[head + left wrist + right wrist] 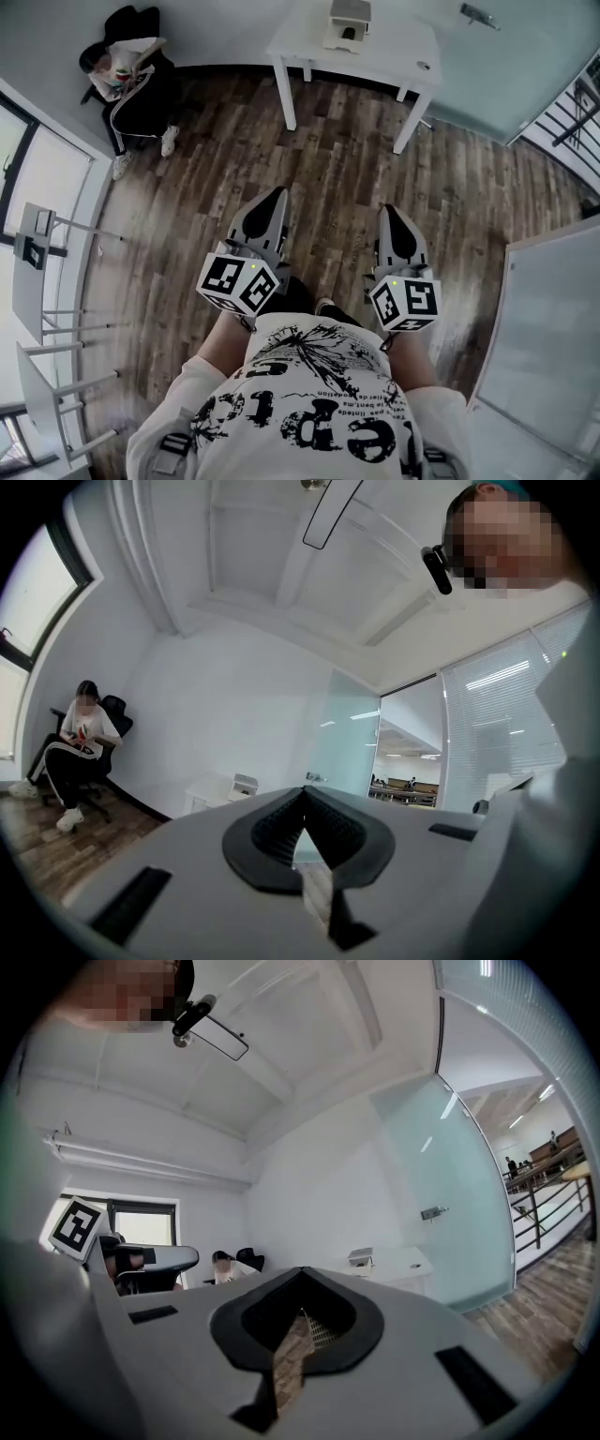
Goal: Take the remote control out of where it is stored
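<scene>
No remote control shows in any view. A small white box (349,21) stands on a white table (384,52) across the room; the same box (244,785) (360,1257) appears small in both gripper views. I hold both grippers close to my body, pointing toward that table over the wooden floor. My left gripper (275,195) (302,794) is shut, its tips meeting with nothing between them. The right gripper (388,212) (302,1273) is likewise shut and holds nothing. Each stands far short of the table.
A person sits on a black chair (127,70) in the back left corner. A frosted glass partition with a door handle (506,66) lies beyond the table on the right. A white board (553,347) stands at my right, white furniture (37,272) along the left wall.
</scene>
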A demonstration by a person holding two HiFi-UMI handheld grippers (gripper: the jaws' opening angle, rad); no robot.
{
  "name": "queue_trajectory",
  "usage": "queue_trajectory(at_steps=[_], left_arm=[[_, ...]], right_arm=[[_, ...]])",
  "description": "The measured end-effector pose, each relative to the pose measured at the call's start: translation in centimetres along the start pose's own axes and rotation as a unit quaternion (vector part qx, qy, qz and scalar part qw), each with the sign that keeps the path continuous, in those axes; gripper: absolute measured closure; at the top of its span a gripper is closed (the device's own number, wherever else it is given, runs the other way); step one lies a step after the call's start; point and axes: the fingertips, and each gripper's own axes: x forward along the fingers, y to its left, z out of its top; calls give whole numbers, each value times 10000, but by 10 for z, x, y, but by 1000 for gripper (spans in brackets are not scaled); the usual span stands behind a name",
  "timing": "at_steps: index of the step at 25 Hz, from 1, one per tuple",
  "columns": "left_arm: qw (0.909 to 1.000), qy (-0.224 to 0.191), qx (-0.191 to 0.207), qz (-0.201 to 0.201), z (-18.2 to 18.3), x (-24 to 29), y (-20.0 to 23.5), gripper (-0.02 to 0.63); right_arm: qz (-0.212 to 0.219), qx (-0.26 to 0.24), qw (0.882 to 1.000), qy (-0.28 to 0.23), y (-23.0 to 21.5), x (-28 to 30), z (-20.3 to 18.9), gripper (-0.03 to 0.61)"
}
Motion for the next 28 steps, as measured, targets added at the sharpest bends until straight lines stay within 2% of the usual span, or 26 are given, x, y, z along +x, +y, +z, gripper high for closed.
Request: queue_trajectory(at_steps=[3,10,16,22,25,28], left_arm=[[10000,14,-7,7,1,30,11,605],[9995,112,-41,-305,2,119,50,605],[9981,129,98,-602,29,211,101,606],[9948,268,329,-925,52,295,159,606],[9927,314,219,-1142,59,330,183,605],[9934,339,80,-1089,62,358,211,605]], right_arm=[[-35,32,10000,2,-15,25,2,584],[-359,-97,9993,40,-47,98,5,584],[-707,-58,9975,-73,-72,190,23,584],[-870,-103,9961,-105,-78,295,35,584],[-965,-187,9951,-64,-84,338,41,584],[-1010,-205,9947,16,-92,373,42,584]])
